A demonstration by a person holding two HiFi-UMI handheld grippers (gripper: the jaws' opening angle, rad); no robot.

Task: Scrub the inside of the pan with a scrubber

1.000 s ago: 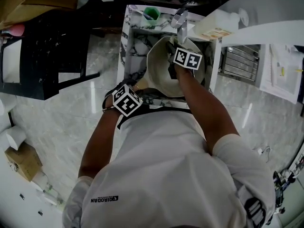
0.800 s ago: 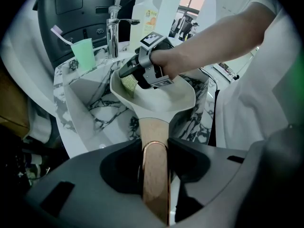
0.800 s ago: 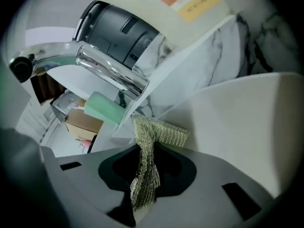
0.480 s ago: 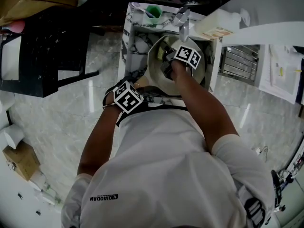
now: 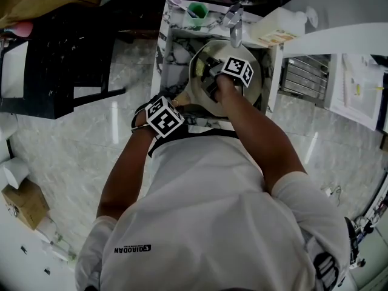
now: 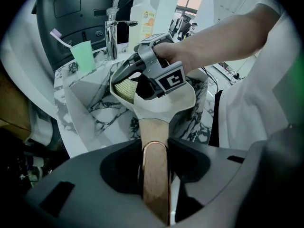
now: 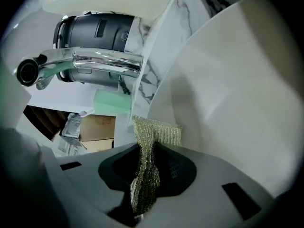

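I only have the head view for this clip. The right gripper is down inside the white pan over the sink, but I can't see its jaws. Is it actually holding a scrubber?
Observer: Yes. The right gripper view shows the right gripper shut on a yellow-green mesh scrubber, with its free end up by the inner wall of the cream-white pan.
Operator: And the left gripper, is it gripping anything?
Observer: The left gripper is shut on the pan's pale wooden handle, which has a copper-coloured end.
Operator: Is anything in the green cup by the tap?
Observer: The left gripper view shows a toothbrush standing in the pale green cup, left of the chrome tap.
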